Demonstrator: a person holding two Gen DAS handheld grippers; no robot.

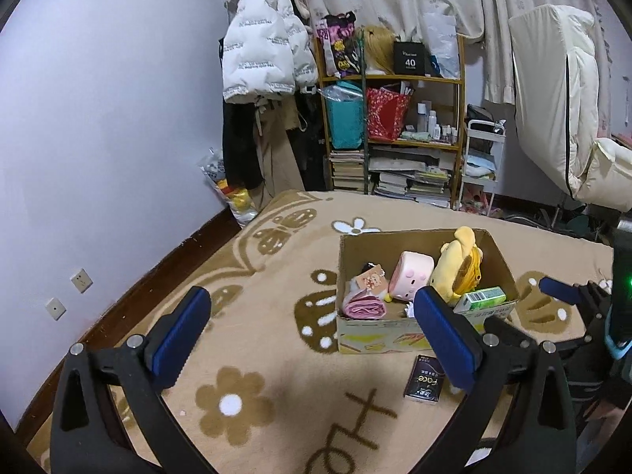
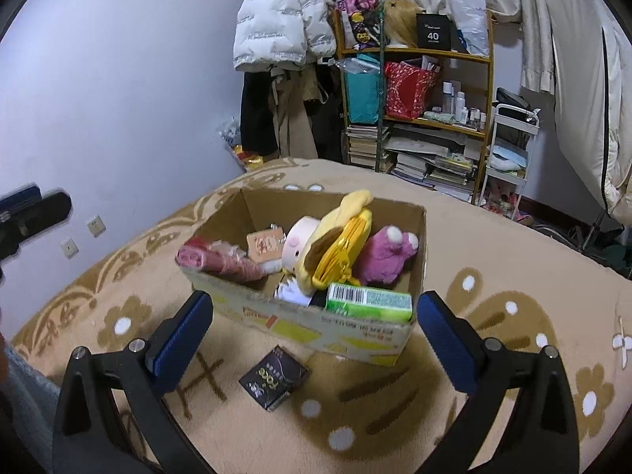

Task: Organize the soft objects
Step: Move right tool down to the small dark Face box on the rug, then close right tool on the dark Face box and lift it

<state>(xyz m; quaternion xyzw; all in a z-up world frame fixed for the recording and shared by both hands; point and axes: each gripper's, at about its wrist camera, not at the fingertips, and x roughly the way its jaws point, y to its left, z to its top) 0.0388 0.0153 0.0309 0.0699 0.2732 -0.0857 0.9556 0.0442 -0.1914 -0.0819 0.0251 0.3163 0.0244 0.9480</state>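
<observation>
A cardboard box (image 1: 379, 335) (image 2: 355, 335) stands on the beige flowered blanket (image 1: 276, 375). Inside lie a yellow plush (image 1: 458, 260) (image 2: 339, 237), a pink square plush (image 1: 410, 276) (image 2: 300, 241), a purple plush (image 2: 387, 256), a pink roll (image 1: 363, 308) (image 2: 221, 262) and a green carton (image 1: 480, 300) (image 2: 367, 302). A black packet (image 1: 424, 379) (image 2: 274, 381) lies in front of the box. My left gripper (image 1: 312, 294) is open and empty, left of the box. My right gripper (image 2: 316, 300) stands open just before the box's front wall, holding nothing.
The blanket ends at a lilac wall (image 1: 98, 138) on the left. Beyond its far edge stand a crowded wooden shelf (image 1: 395, 118), hanging coats (image 1: 256, 47) and a white cart (image 1: 482, 166). The right gripper (image 1: 529, 308) shows at the left view's right edge.
</observation>
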